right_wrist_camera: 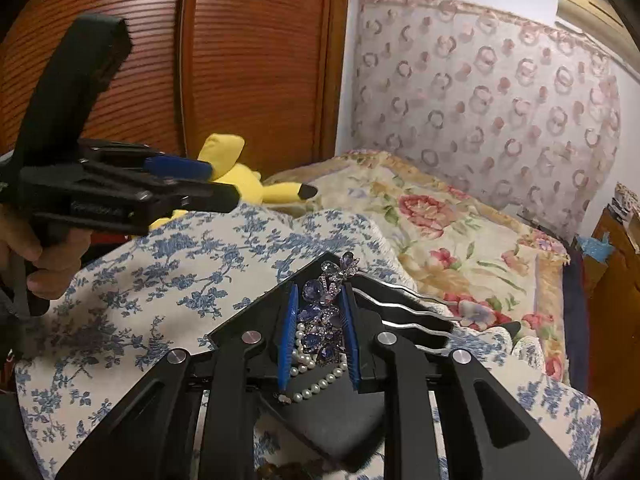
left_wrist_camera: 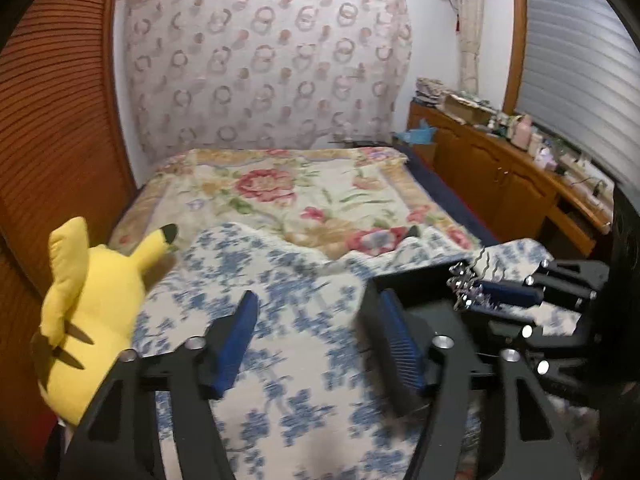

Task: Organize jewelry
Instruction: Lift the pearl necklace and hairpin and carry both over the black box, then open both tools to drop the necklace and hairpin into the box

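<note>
Right gripper (right_wrist_camera: 320,332) clamps one jeweled hairpin (right_wrist_camera: 324,312); left gripper (left_wrist_camera: 316,344) gapes

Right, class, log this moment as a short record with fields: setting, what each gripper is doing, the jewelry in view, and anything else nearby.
setting: bed with blue floral blanket
right gripper: shut on jeweled hair comb, purple stones, wavy metal prongs
left gripper: open, holding nothing, above the blanket
black tray: on the blanket, under the comb
pearl strand: lying on the tray, beneath the comb
nearby: yellow plush toy at the bed's edge
</note>
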